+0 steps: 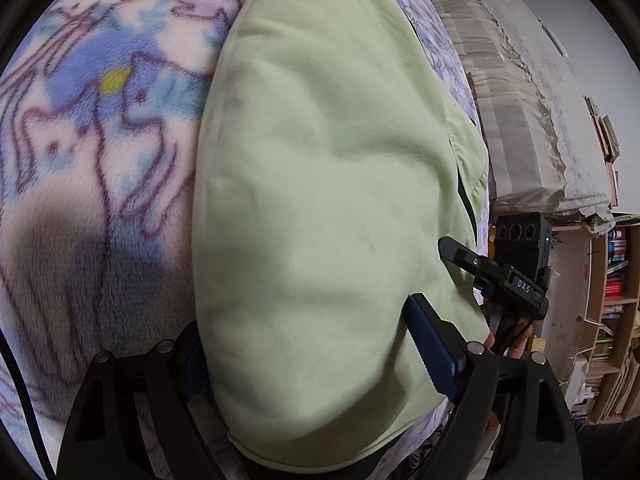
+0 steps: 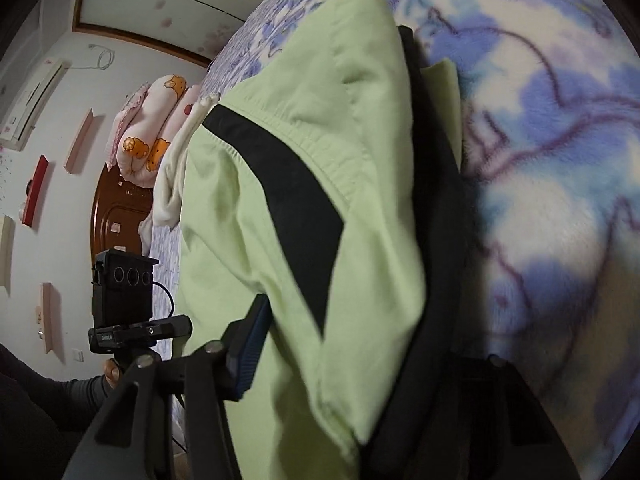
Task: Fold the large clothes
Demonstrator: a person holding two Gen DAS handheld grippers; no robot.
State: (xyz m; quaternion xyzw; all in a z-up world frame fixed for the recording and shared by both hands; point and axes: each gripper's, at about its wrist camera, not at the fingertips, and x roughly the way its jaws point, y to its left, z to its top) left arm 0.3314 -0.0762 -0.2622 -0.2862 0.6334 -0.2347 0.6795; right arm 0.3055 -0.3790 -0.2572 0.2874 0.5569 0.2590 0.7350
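While our left gripper (image 1: 316, 356) stands spread wide, the pale green garment (image 1: 328, 168) lies between its fingers: the blue pad (image 1: 432, 352) of one finger rests on top of the cloth, and the other finger is mostly hidden under the garment's edge, so we cannot tell whether it presses. Beyond the fingertips the garment stretches away over the blue-and-white fleece blanket (image 1: 88, 112). Off to that gripper's right side we see the right gripper (image 1: 496, 276), held by a hand (image 1: 516, 344) at the garment's edge. In the right wrist view, our right gripper (image 2: 352, 344) has its fingers on either side of a thick fold of green cloth with a black stripe (image 2: 296, 216); whether they pinch it we cannot tell. The blanket (image 2: 560, 160) lies beyond.
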